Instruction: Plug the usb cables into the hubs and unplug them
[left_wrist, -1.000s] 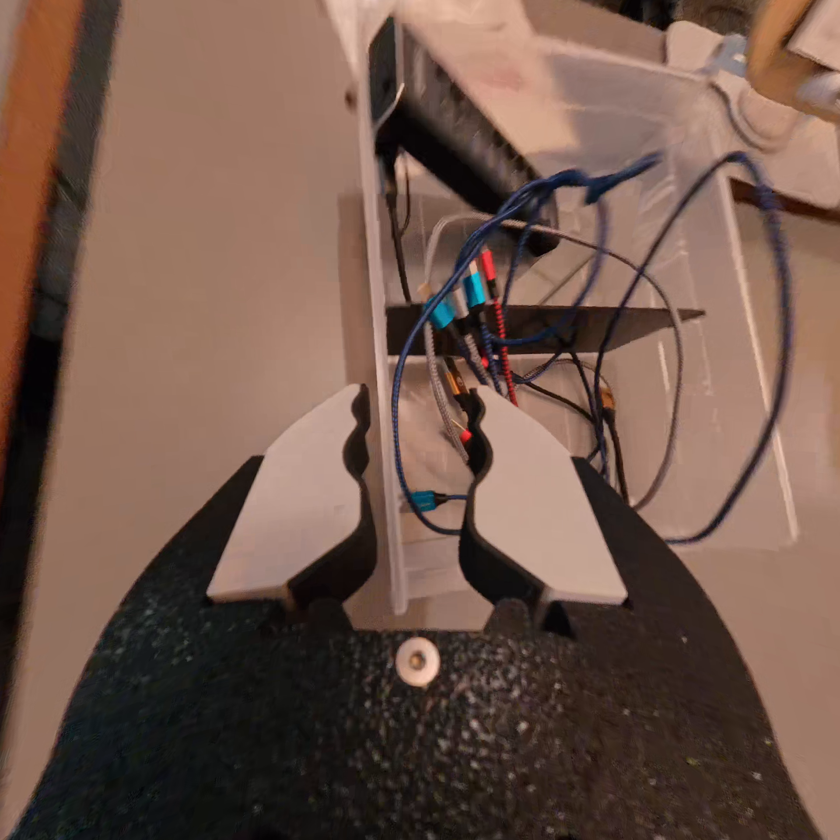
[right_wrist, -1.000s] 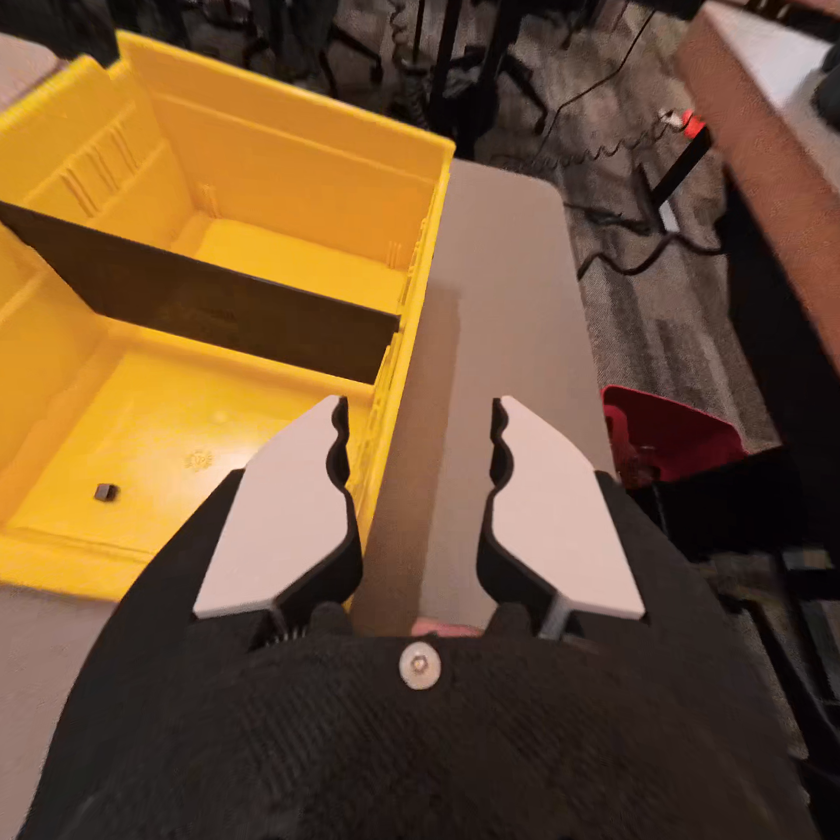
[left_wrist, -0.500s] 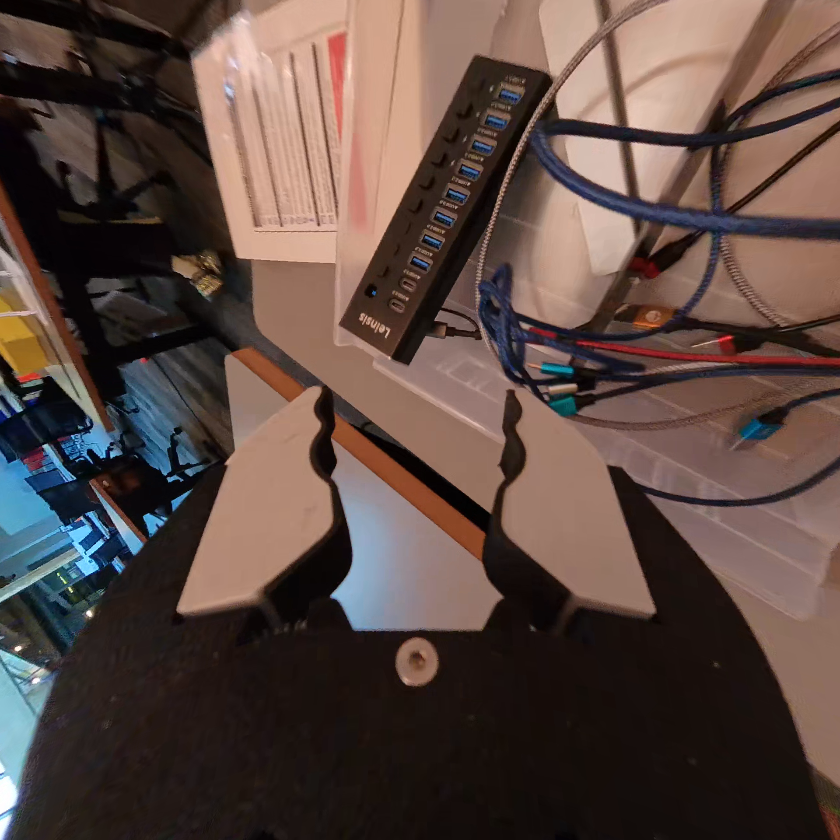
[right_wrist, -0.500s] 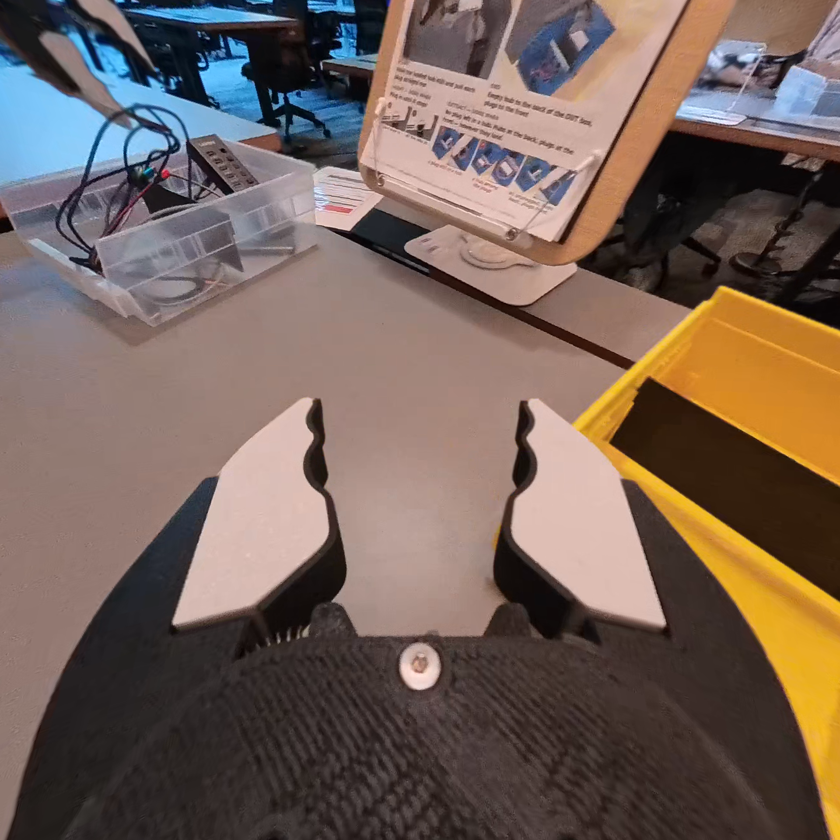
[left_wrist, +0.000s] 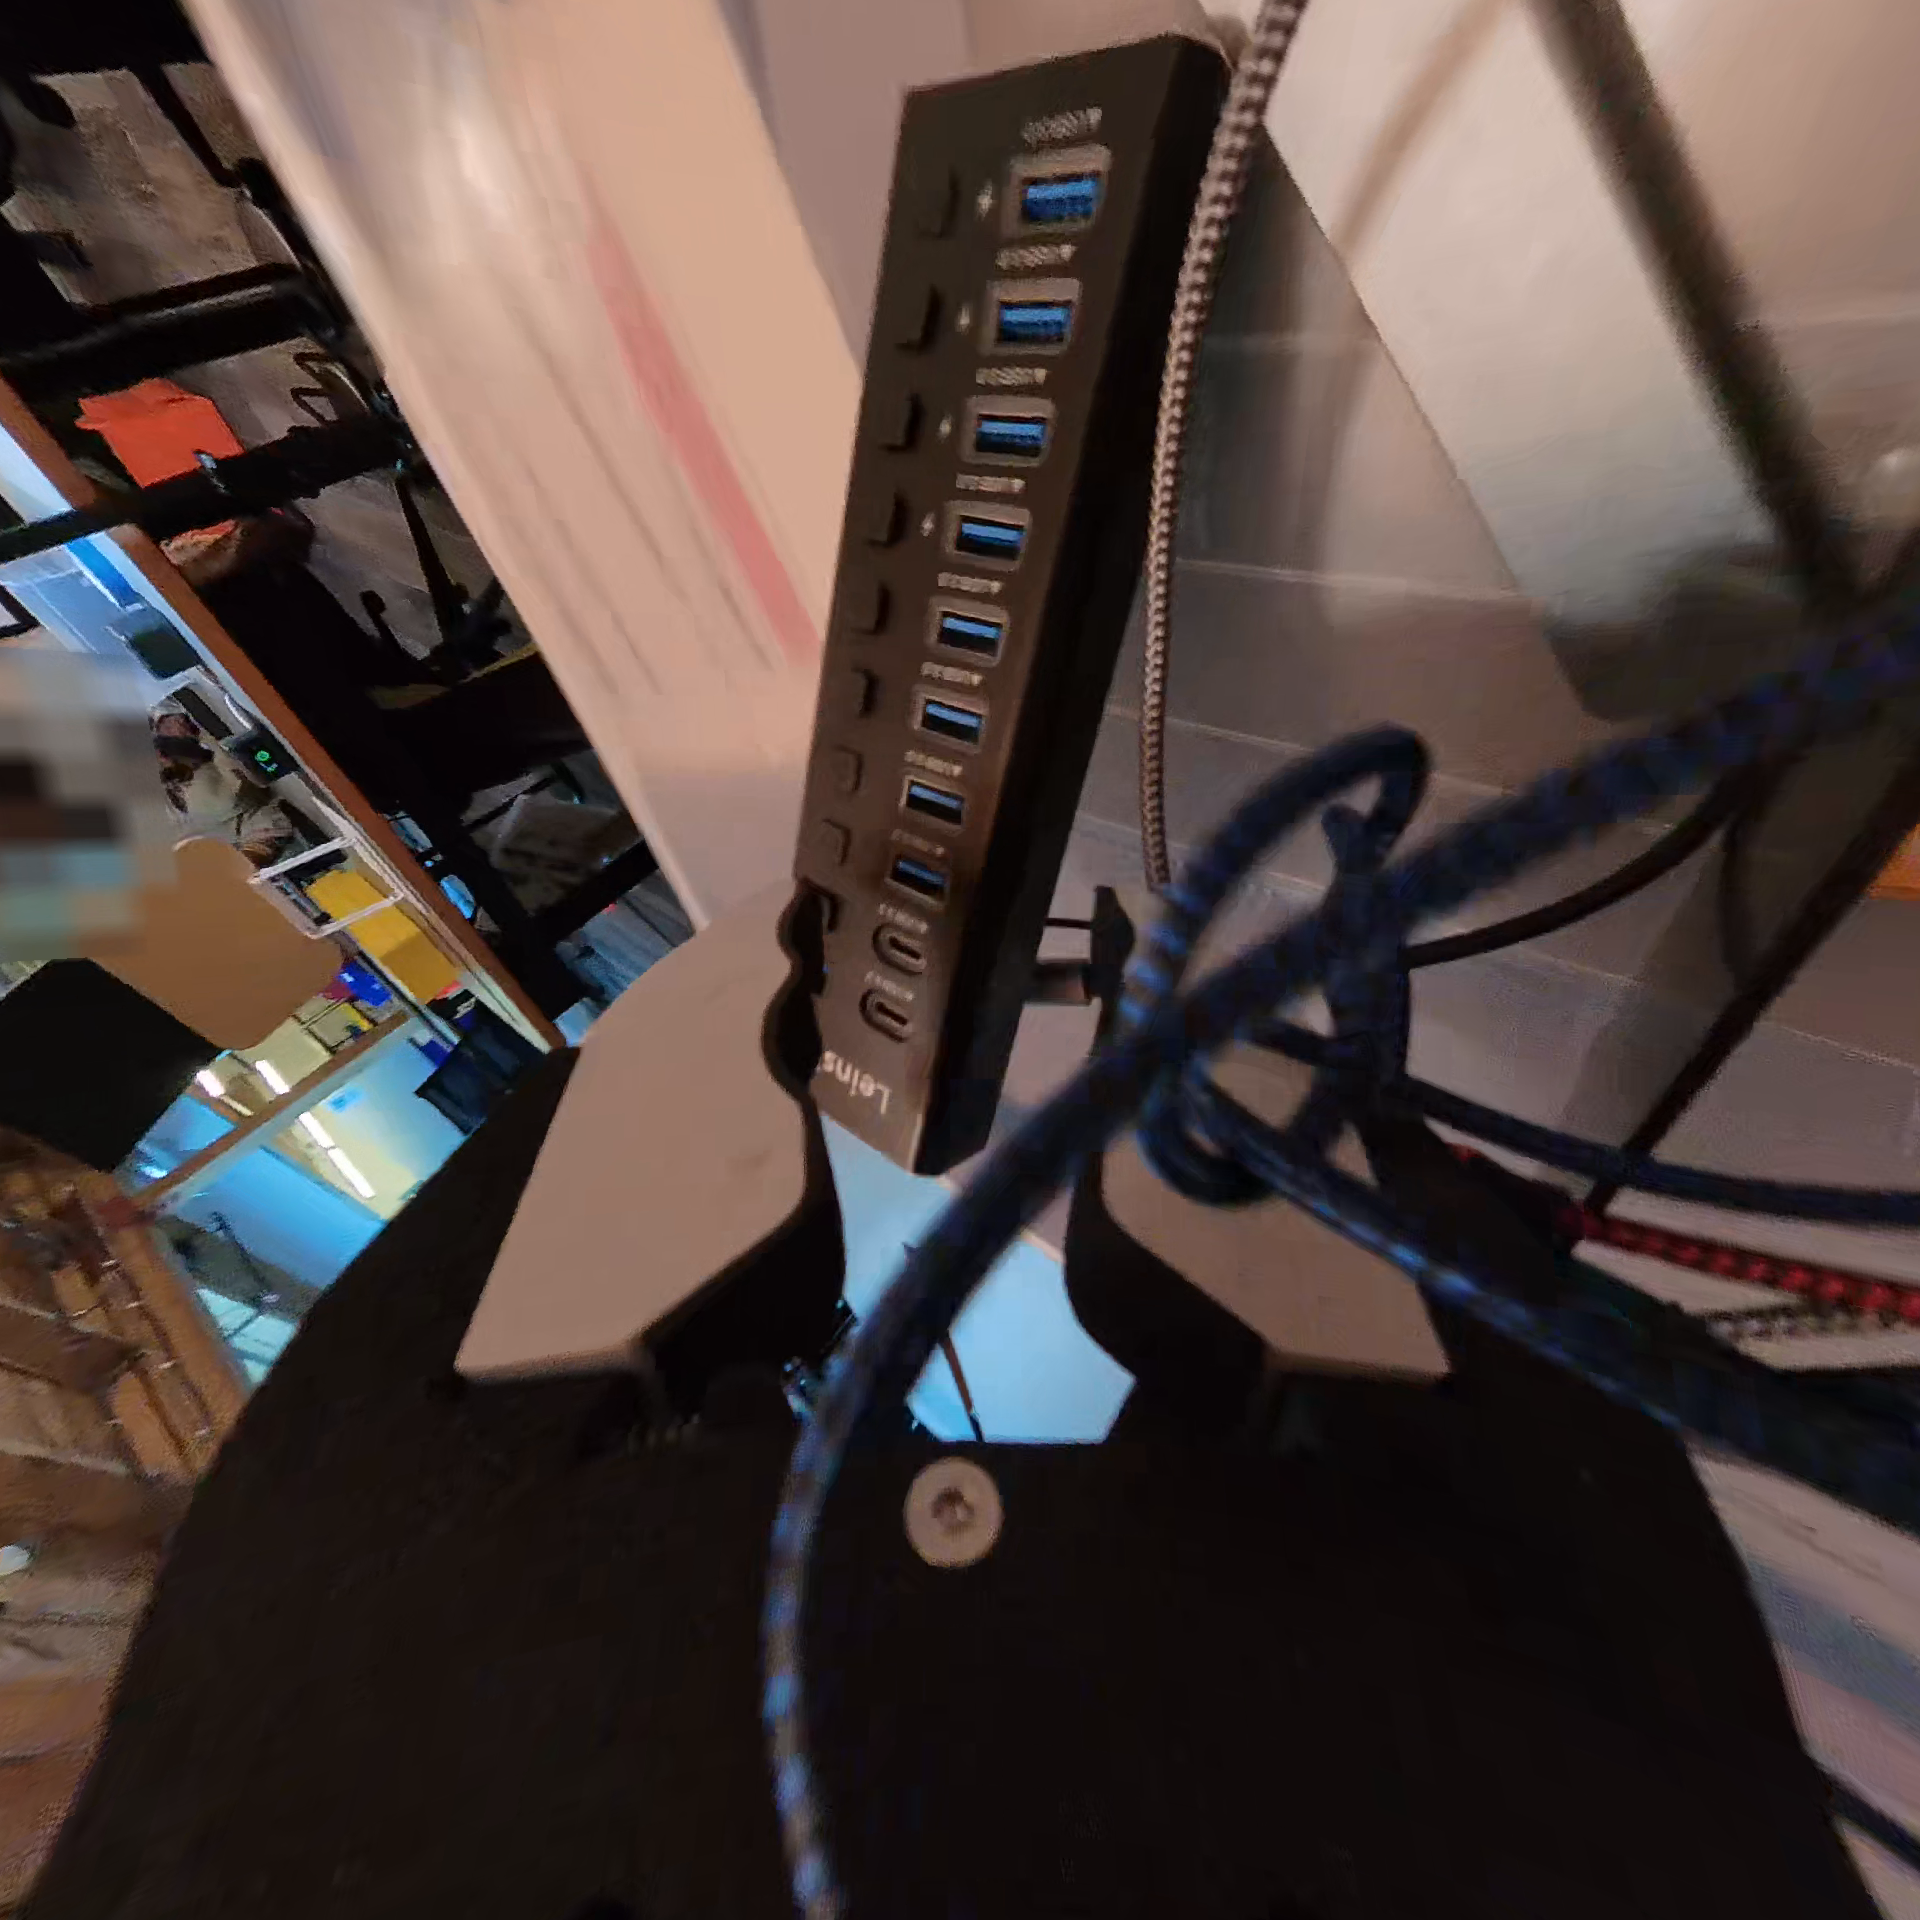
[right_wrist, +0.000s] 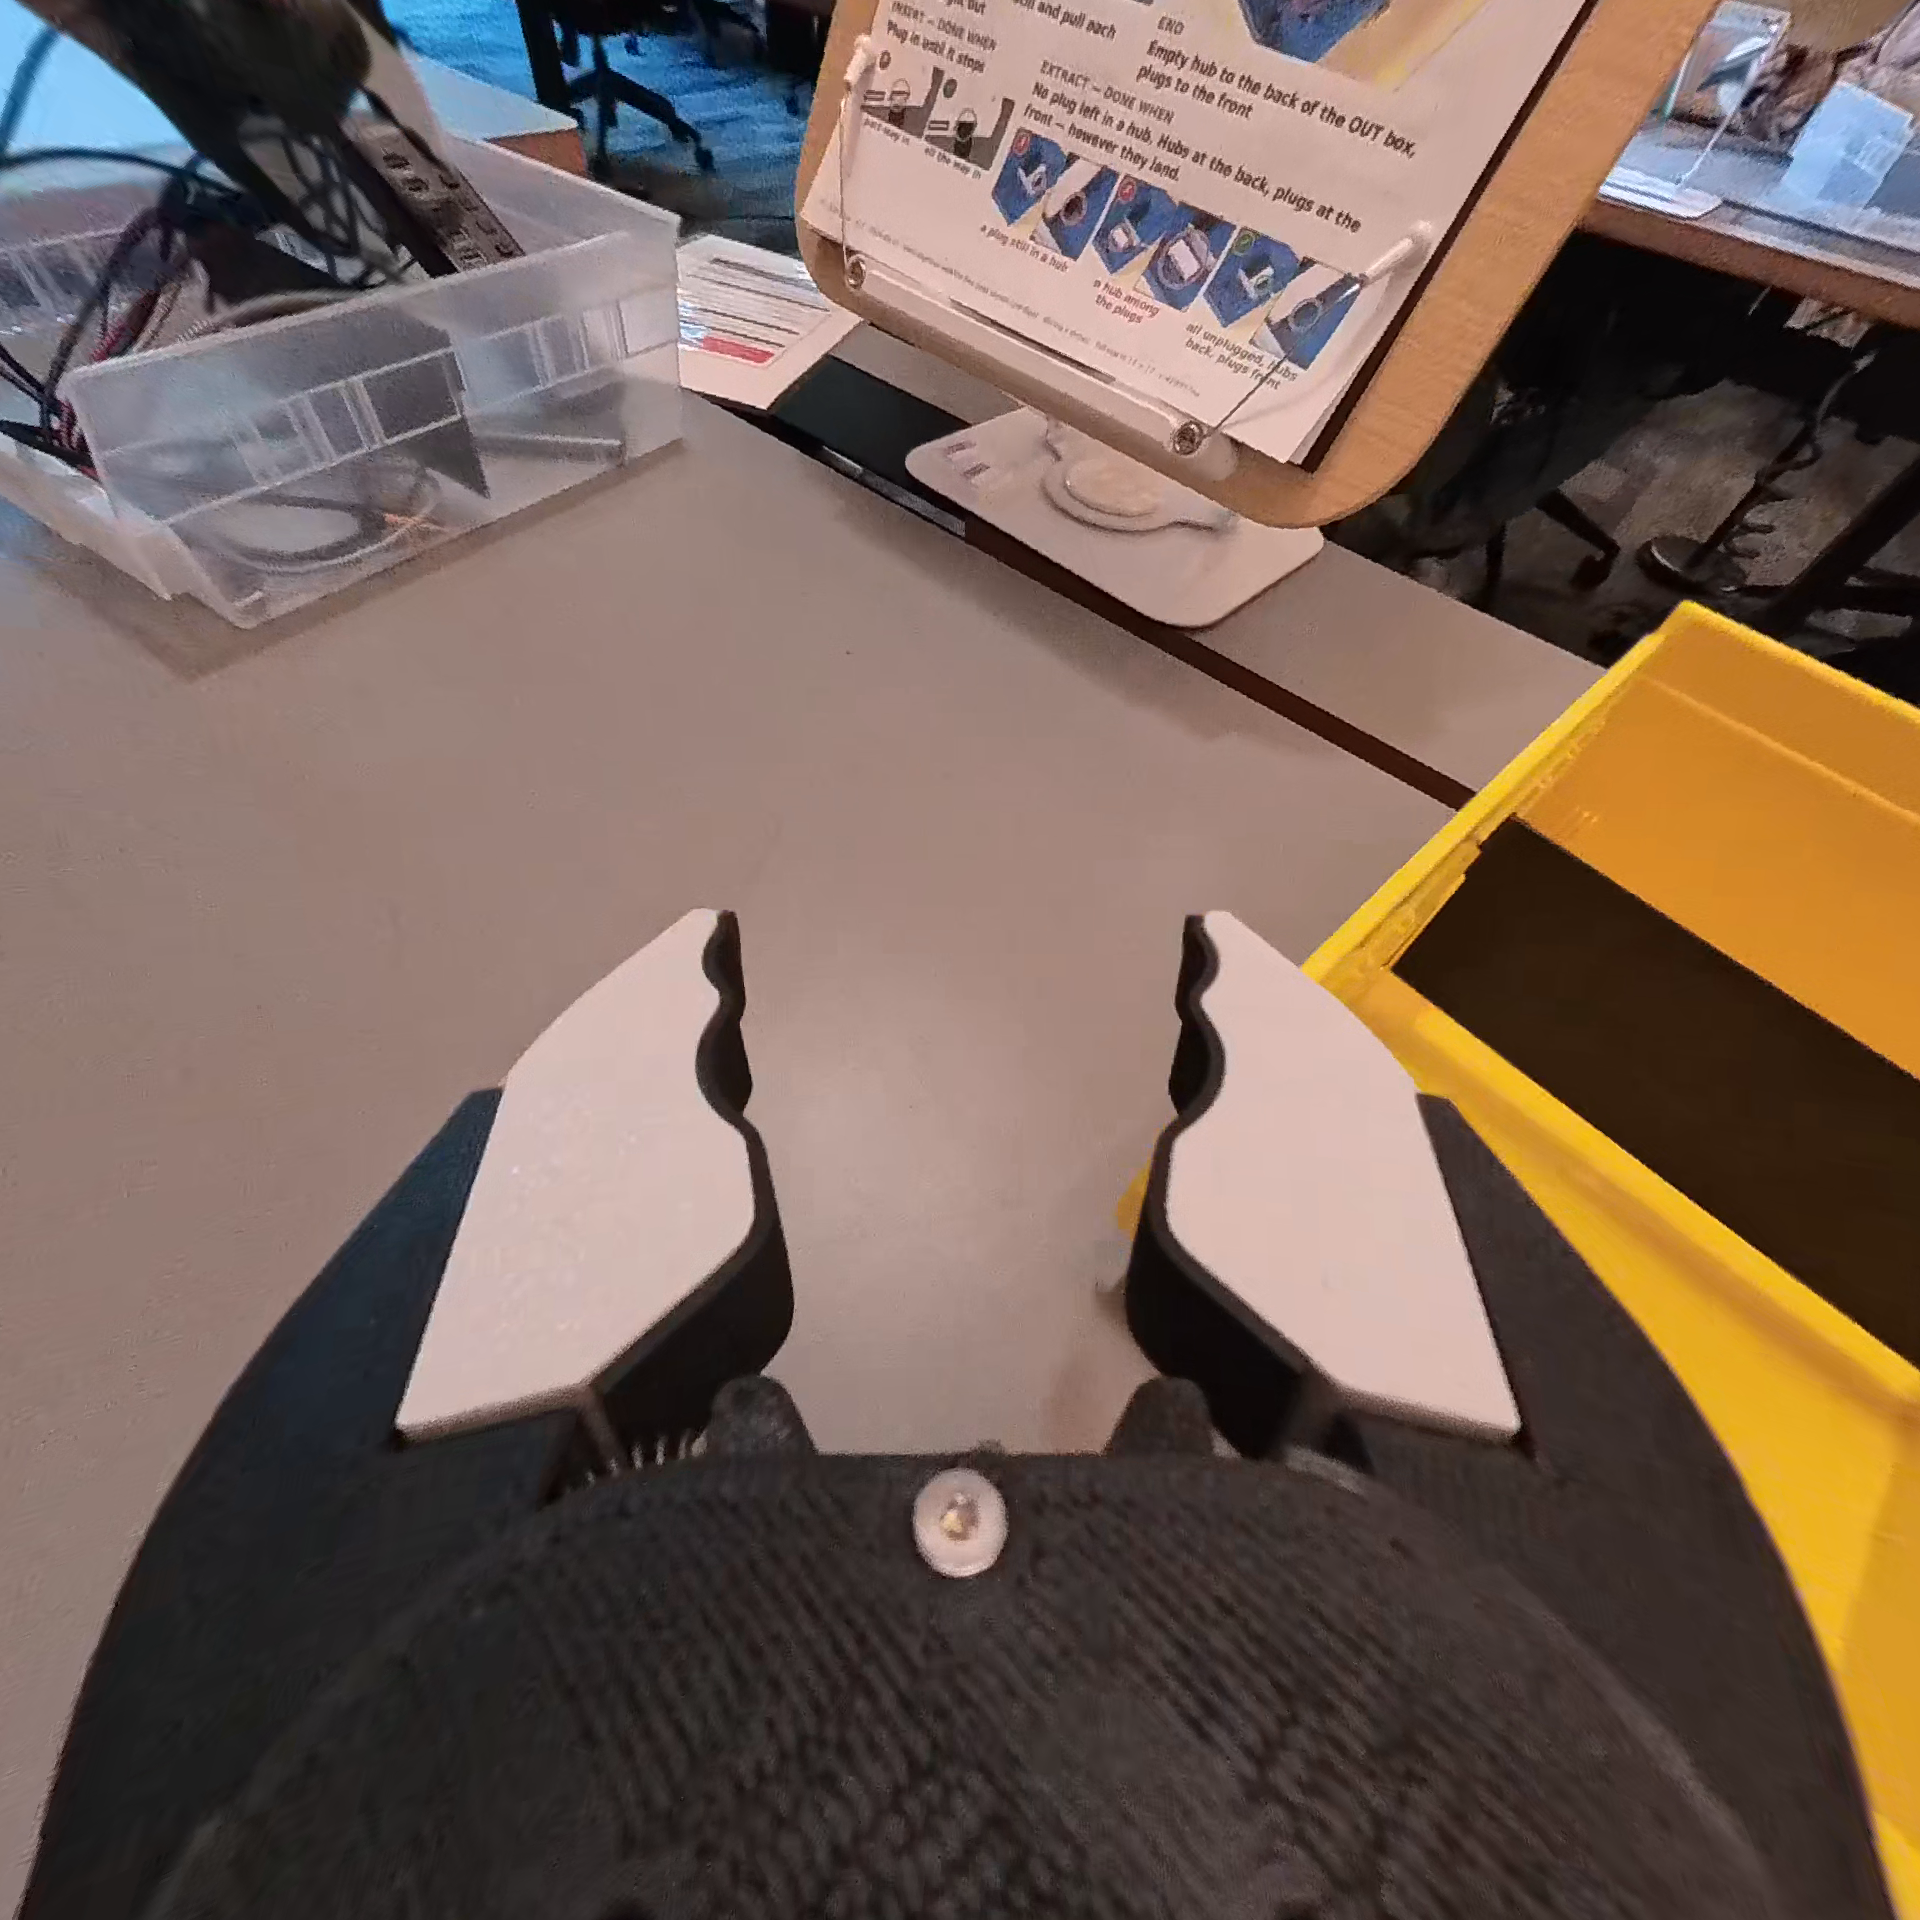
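In the left wrist view, the left gripper is standing with its jaws apart, and the lower end of one black hub is sitting between the two fingers; the left finger is lying over the hub's edge, but I cannot tell if the fingers are pressing it. The hub is leaning upright against the wall of a clear plastic bin. On its face I am counting eight blue ports in a column, and two small oval ports under them, all without a plug. One grey braided cable is running along the right side of the hub. A bundle of dark blue cables is looping just beside it, one of them crossing over the gripper body, and one red braided cable is lying lower to the right. In the right wrist view, the right gripper is hanging released and empty over the grey table. The clear bin, with the hub and cables, is showing far left, one yellow bin with a black divider is touching the right finger's edge in the picture, and one instruction board on a white stand is standing behind.
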